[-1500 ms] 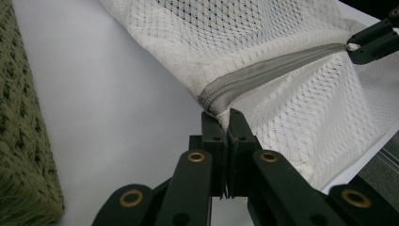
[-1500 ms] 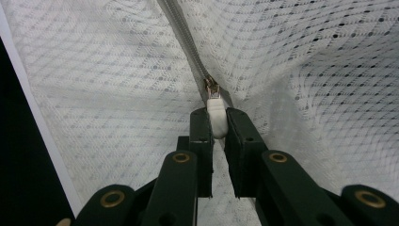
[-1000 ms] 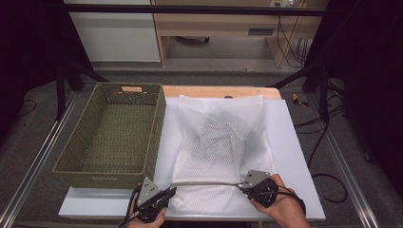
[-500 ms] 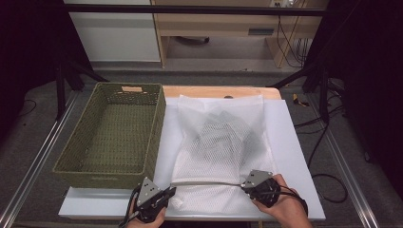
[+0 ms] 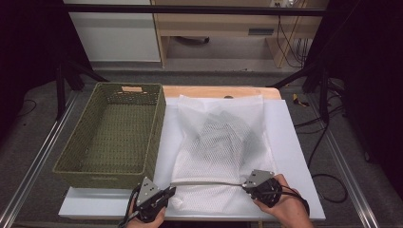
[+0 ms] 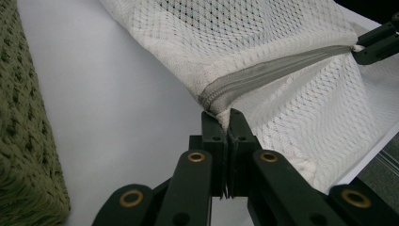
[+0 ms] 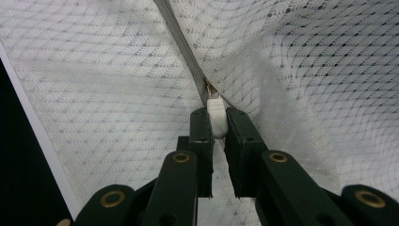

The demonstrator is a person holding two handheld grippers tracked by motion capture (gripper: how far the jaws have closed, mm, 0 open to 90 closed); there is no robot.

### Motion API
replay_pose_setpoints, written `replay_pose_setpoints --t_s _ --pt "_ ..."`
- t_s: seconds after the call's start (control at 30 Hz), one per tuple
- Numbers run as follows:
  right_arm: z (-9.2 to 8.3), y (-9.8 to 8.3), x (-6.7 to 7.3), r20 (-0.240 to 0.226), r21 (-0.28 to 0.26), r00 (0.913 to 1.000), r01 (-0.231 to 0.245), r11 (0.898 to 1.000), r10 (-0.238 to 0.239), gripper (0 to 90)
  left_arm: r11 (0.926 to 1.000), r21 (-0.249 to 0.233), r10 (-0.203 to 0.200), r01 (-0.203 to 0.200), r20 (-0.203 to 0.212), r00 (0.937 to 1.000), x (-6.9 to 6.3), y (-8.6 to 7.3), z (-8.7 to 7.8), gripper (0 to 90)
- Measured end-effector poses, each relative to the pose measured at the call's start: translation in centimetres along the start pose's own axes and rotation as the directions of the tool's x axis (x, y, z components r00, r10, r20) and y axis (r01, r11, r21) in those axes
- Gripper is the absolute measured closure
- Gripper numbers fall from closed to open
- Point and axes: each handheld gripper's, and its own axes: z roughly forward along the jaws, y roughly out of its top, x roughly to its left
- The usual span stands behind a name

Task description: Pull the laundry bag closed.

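Mesh laundry bag (image 5: 221,147), white with dark clothing showing through it, lies flat on the white surface (image 5: 290,142) just right of the green woven basket (image 5: 114,133). Its grey zipper (image 5: 206,183) runs across the near end. The left hand-held gripper (image 5: 167,192) is clamped on the bag's fabric at the zipper's left end. The right hand-held gripper (image 5: 245,184) pinches the white zipper pull (image 7: 216,117) between its jaws.

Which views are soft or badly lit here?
High view: even light on the white mesh laundry bag, black surroundings, slightly soft. Left gripper view: grey zipper sharp, woven green basket blurred. Right gripper view: white zipper pull sharp, mesh towards the edges soft.
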Motion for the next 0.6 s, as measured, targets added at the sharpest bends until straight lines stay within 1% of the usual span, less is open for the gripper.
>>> replay_pose_setpoints --t_s 0.1,0.33,0.4,0.47,0.6 --pt "-0.1 0.0 0.0 0.008 0.002 1.0 0.002 1.0 -0.002 81.5 1.0 -0.001 0.0 0.0 -0.002 1.0 0.0 0.0 0.0 88.6" --pt "-0.1 -0.2 -0.1 0.011 0.004 0.9999 0.001 1.0 -0.001 81.5 1.0 -0.001 -0.002 0.002 -0.001 1.0 0.0 0.0 -0.1 88.6" --pt "-0.2 -0.4 0.0 0.008 -0.007 1.0 -0.004 1.0 0.004 81.5 1.0 0.001 0.002 -0.002 -0.002 1.0 0.0 0.0 0.0 88.6" --pt "-0.4 -0.6 0.0 0.017 0.002 0.9998 -0.003 1.0 0.003 81.5 1.0 0.0 0.0 0.0 -0.002 1.0 0.0 0.0 -0.1 88.6" --pt "-0.5 -1.1 -0.4 0.021 -0.003 0.9997 -0.015 1.0 0.015 81.5 1.0 0.0 0.003 -0.003 -0.004 1.0 0.0 0.0 -0.1 88.6"
